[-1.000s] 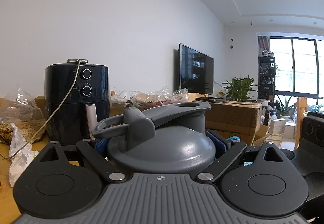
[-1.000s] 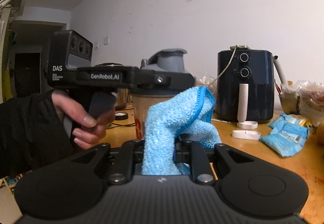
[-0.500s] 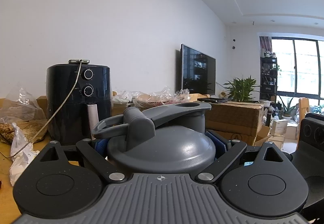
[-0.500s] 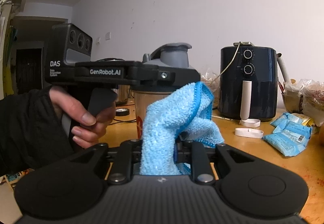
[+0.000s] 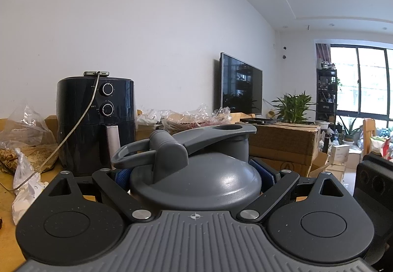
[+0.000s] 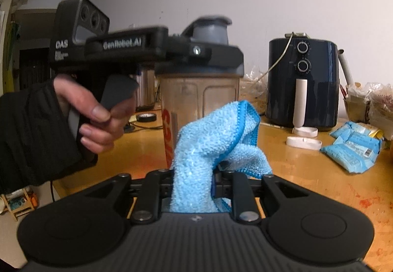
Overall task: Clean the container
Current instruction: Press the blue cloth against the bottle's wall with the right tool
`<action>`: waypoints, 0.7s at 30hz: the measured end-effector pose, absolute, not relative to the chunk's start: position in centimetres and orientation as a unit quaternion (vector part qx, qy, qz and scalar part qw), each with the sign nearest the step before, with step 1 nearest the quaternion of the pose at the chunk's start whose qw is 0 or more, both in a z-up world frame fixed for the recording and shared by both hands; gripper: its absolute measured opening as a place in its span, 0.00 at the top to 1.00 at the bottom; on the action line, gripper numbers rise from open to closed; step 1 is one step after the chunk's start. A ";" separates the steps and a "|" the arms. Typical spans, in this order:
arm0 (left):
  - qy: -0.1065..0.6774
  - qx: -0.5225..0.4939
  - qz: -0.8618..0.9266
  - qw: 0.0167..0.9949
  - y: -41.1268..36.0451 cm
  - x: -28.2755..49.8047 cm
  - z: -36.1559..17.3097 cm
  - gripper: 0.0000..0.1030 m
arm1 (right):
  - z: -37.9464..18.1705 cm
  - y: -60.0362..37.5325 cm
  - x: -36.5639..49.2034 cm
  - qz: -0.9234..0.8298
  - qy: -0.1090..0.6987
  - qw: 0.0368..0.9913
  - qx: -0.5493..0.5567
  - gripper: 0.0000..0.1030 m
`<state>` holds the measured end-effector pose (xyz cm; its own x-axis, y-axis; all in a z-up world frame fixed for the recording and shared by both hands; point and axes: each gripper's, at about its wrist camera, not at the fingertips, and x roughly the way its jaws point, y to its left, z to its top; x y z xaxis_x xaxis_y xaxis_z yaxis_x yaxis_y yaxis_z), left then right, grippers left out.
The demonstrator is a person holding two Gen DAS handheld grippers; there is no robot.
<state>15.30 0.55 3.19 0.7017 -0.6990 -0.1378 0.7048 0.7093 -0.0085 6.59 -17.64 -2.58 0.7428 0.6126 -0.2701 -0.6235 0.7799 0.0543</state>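
A see-through plastic shaker bottle (image 6: pixel 196 97) with a grey dome lid (image 5: pixel 196 181) stands upright on the yellow wooden table (image 6: pixel 307 173). It has red letters on its side and looks a bit cloudy inside. The lid has a grey flip cap and a loop handle on top.

The left gripper (image 5: pixel 196 173) is clamped around the lid. Its blue pads (image 5: pixel 264 172) press on both sides of the grey dome. In the right wrist view this gripper is a black tool with white words on it, held level at the top of the bottle. A hand (image 6: pixel 95 114) in a black sleeve (image 6: pixel 32 134) grips its handle, with a finger on the trigger.

The right gripper (image 6: pixel 194 186) is squeezed shut on a fluffy light blue cloth (image 6: pixel 213 146) with a darker blue edge. The cloth sticks up from between the jaws and flops over to the right. It sits just in front of the bottle, low on its side. I cannot tell if it touches the bottle.

A dark blue air fryer (image 6: pixel 304 82) with two round knobs stands behind, near the white wall. A thin cord hangs from its top. Two small white lids (image 6: pixel 304 141) lie on the table in front of it. Blue snack packets (image 6: pixel 351 146) lie to the right. Clear plastic bags (image 5: pixel 22 134) with brown food sit by the fryer. A black flat TV (image 5: pixel 240 85) hangs on the wall, and a green plant (image 5: pixel 292 104) stands beyond brown cardboard boxes (image 5: pixel 282 146).
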 end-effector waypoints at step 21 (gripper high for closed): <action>0.067 0.022 -0.378 0.923 0.6 15.1 3.2 0.08 | -5.3 -17.1 7.7 0.332 0.207 0.919 -0.036 0.86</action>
<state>15.15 0.60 3.22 0.7054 -0.6947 -0.1406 0.7005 0.7135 -0.0109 7.74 -17.06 -5.34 0.6931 0.5962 -0.4052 -0.6263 0.7764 0.0712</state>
